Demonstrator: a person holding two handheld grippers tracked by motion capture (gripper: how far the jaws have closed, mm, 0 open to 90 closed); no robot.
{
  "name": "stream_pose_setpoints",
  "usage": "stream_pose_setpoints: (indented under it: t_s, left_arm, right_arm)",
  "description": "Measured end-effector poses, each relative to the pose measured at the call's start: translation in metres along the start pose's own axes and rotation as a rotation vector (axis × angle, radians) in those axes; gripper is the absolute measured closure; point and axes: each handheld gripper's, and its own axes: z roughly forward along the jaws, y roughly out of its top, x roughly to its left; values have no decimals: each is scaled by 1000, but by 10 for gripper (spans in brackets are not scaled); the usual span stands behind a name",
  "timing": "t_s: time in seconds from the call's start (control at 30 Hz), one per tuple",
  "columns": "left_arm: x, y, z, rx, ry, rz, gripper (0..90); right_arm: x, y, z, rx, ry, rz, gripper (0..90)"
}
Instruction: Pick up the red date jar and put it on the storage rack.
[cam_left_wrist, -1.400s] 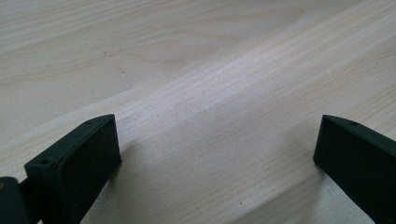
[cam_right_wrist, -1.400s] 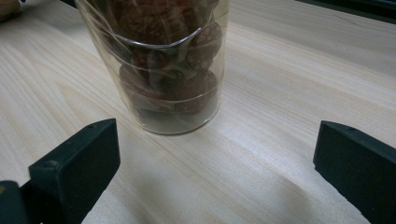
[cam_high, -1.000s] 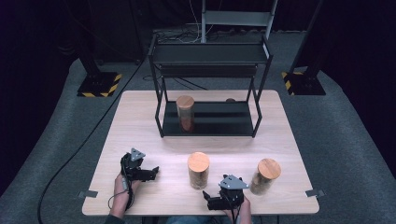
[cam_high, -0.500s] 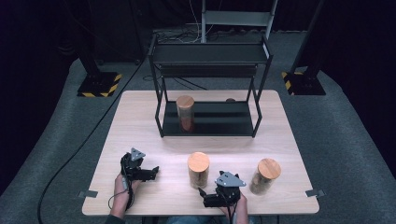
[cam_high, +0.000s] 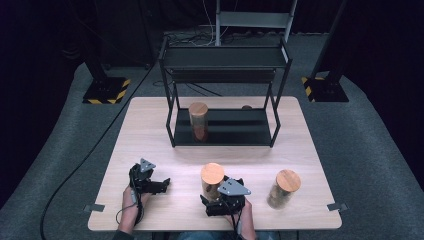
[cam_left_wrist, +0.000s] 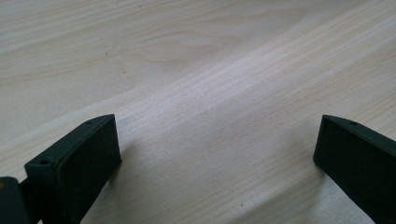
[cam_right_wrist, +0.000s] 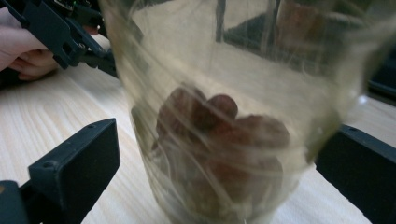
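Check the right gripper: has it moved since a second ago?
Yes. In the high view the right gripper has come left and forward, closing on the middle jar; its open jaws now flank the jar. The right-hand jar stays put.

A pale wooden table stands on grey carpet. Two black stands with yellow-and-black striped bases sit on the carpet behind it, one at the left and one at the right. A black cable curves across the carpet on the left. A grey metal frame stands at the back.
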Motion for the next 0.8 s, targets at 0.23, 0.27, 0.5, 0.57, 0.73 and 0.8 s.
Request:
stream_pose_setpoints:
  t_s: [0.23,0.27,0.5,0.57,0.73,0.8]
  left_arm:
    - [0,0,0,0,0,-1,0]
    - [0,0,0,0,0,0,0]
    - [0,0,0,-1,0,-2,0]
    - [0,0,0,0,1,-2,0]
    - [0,0,0,0,1,-1,0]
    - [0,0,0,-1,1,-2,0]
  right_arm:
    - [1,2,6,-19,8,-10,0]
    - [1,2,7,-20,10,-5,0]
    - [-1,-1,9,-38,-13,7,167]
    - [-2,-2,9,-41,-5,10,202]
    - [-1,-2,10,-42,3,11,240]
    - [-1,-2,10,-50,-2,10,242]
